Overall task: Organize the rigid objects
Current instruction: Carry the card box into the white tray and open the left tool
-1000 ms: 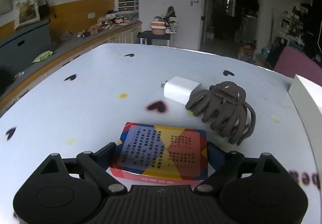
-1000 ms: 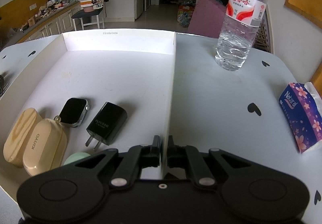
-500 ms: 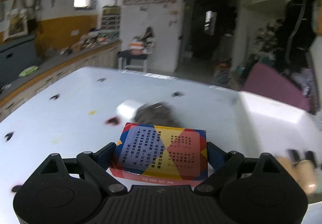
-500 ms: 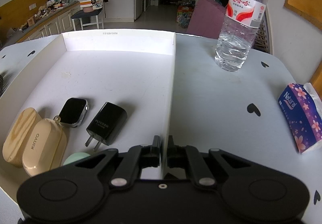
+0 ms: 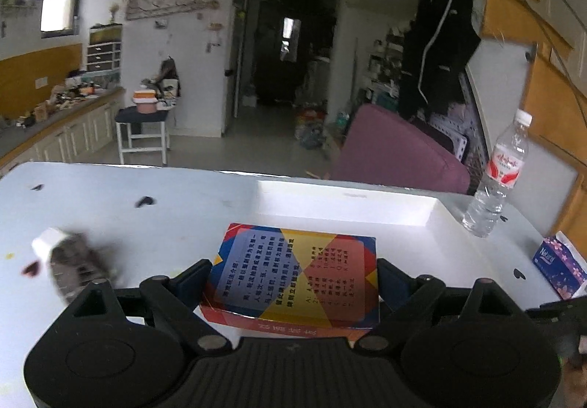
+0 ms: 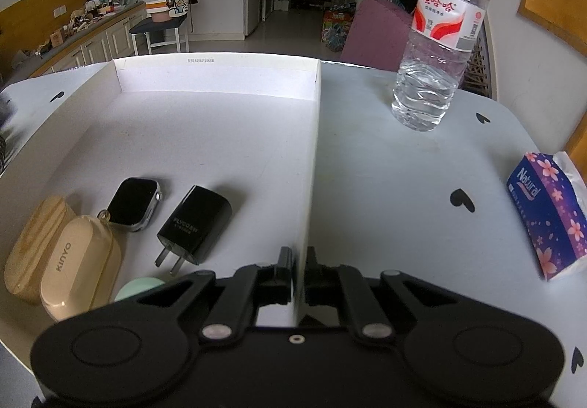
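The left gripper (image 5: 293,283) is clamped on the card box (image 5: 297,272) — the tray (image 5: 345,204) lies straight ahead; the right gripper (image 6: 300,261) pinches the tray's right wall.

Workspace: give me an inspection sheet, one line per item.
Surface: white table with black heart marks.
Job's things: colourful card box in the left gripper; white tray holds black charger, smartwatch, two beige cases, a green item; white charger and hair claw outside on the table, blurred.
Clutter: water bottle, tissue pack.
Grippers: left shut on the card box; right gripper shut on the tray's wall.
Cables: nothing seen.
Surroundings: cluttered counter, purple chair, doorway.
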`<state>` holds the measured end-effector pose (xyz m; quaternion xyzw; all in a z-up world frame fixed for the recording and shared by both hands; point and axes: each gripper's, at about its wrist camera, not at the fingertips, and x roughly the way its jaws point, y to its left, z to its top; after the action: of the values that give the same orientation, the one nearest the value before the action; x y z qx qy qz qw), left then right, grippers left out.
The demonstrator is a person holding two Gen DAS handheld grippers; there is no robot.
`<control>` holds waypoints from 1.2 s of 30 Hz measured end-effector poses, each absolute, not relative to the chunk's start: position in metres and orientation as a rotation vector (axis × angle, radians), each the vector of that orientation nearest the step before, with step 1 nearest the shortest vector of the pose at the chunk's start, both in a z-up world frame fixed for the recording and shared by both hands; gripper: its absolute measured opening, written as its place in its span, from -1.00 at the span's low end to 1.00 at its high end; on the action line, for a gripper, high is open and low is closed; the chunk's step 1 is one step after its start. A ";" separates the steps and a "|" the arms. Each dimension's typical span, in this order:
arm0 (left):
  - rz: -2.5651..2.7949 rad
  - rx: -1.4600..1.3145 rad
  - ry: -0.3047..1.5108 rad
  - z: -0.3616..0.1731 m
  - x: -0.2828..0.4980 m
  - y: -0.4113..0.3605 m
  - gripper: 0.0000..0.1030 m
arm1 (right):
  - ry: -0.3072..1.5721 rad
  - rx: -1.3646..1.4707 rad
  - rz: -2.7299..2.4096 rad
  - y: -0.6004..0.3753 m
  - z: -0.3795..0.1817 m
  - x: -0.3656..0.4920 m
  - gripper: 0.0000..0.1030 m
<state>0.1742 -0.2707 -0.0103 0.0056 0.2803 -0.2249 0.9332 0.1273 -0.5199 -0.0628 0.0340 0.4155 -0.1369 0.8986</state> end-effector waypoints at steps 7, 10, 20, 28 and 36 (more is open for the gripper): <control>-0.419 0.049 0.669 -0.036 0.210 -0.314 0.79 | 0.860 0.069 -0.284 -0.519 -0.063 0.127 -0.87; -0.396 0.063 0.708 -0.045 0.221 -0.323 0.79 | 0.861 0.069 -0.284 -0.519 -0.063 0.127 -0.88; -0.360 0.053 0.724 -0.051 0.233 -0.324 0.80 | 0.861 0.070 -0.284 -0.519 -0.063 0.127 -0.87; -0.362 0.063 0.717 -0.047 0.231 -0.326 0.99 | 0.861 0.067 -0.284 -0.518 -0.063 0.127 -0.87; -0.375 0.045 0.740 -0.045 0.228 -0.321 0.99 | 0.861 0.065 -0.284 -0.518 -0.064 0.127 -0.87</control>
<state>0.2283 -0.3208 -0.0451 0.0216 0.3597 -0.1824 0.9148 0.1272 -0.5181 -0.0636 0.0314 0.4158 -0.1373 0.8985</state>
